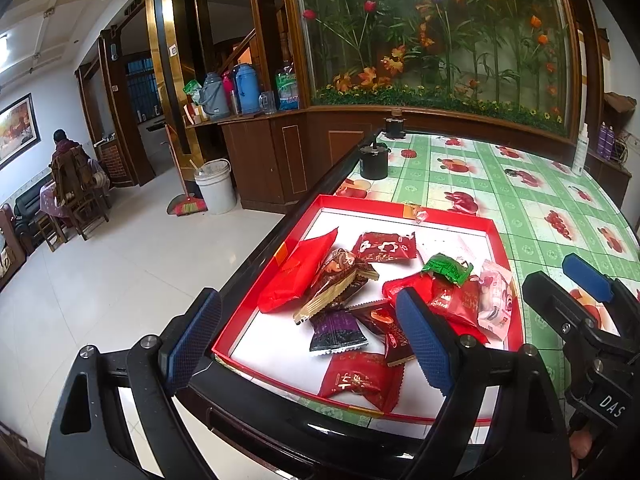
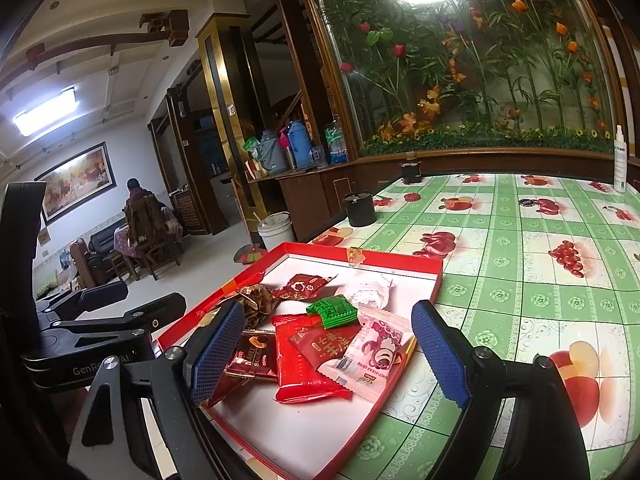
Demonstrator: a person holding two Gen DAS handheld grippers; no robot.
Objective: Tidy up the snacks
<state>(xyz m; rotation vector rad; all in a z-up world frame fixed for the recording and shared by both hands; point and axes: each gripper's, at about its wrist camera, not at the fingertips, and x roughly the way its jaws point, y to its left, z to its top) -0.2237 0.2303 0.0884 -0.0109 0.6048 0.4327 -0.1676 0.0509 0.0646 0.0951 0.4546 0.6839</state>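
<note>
A: Where do the snacks sit?
B: Loose in the red tray [image 1: 505, 268] at the table [image 1: 540, 200] edge: green packet [image 2: 333, 311], pink packet [image 2: 374, 354], purple packet [image 1: 337, 330] and several red ones.
A: Left gripper [image 1: 308, 340]?
B: Jaws wide, holding nothing, hovering over the tray's near corner.
A: Right gripper [image 2: 330, 358]?
B: Also spread wide, empty, straddling the pile's right side above the pink packet.

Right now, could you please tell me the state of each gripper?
Left gripper: open, holding nothing, above the tray.
Right gripper: open, holding nothing, above the snacks.
</note>
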